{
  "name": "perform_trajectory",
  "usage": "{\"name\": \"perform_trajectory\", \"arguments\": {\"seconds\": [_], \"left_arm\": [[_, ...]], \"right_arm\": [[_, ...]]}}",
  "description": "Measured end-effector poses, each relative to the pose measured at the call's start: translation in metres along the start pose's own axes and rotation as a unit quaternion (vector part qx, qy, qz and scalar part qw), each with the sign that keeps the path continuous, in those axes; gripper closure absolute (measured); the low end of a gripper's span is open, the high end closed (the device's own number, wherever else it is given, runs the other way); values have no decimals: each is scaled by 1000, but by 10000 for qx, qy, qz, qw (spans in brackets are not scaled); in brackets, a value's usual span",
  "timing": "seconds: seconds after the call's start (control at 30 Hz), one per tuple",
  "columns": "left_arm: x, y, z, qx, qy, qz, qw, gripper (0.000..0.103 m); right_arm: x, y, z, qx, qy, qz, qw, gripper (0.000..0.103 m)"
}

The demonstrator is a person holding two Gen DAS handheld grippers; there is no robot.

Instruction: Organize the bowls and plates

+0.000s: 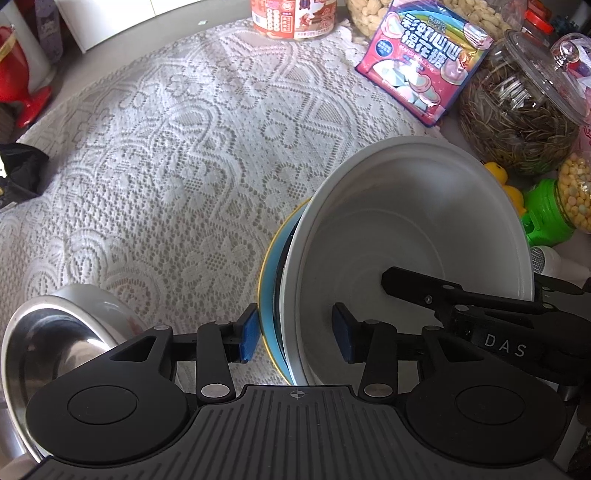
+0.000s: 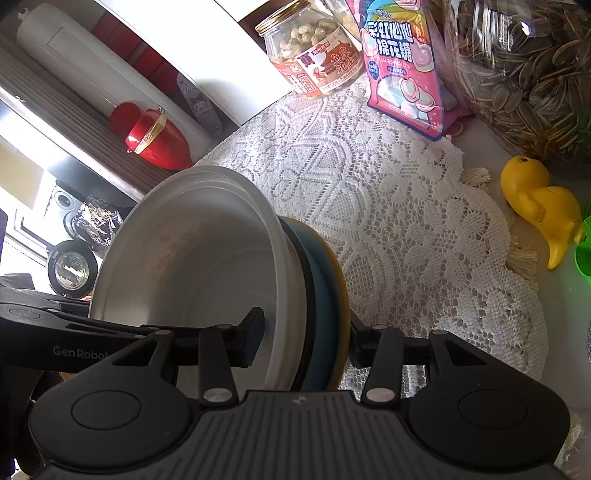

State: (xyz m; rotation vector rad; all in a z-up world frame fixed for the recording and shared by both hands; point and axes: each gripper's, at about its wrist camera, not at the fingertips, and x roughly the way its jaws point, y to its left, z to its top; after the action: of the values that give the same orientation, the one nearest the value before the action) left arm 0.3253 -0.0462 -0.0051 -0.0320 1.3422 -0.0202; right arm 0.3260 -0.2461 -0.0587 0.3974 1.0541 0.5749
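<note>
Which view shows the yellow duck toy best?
The right wrist view: the yellow duck toy lies whole and unobstructed beside the lace cloth. In the left wrist view only slivers of it show behind the rim of the white bowl.

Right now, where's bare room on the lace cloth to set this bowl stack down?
The widest free patch is the middle of the lace cloth, bordered by the steel bowl, the peanut jar and the marshmallow bag. The far edge is crowded: the seed jar, yellow duck and green toy sit close together beside the white bowl.
</note>
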Motion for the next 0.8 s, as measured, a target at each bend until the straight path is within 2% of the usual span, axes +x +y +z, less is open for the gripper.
{"name": "perform_trajectory", "arguments": {"seconds": [0.3, 0.8], "left_arm": [[1, -1, 1, 79, 53, -1, 10000, 55], [4, 3, 5, -99, 122, -128, 9998, 55]], "right_arm": [[0, 2, -1, -44, 39, 6, 10000, 54], [-1, 2, -2, -96, 31, -27, 9999, 54]]}}
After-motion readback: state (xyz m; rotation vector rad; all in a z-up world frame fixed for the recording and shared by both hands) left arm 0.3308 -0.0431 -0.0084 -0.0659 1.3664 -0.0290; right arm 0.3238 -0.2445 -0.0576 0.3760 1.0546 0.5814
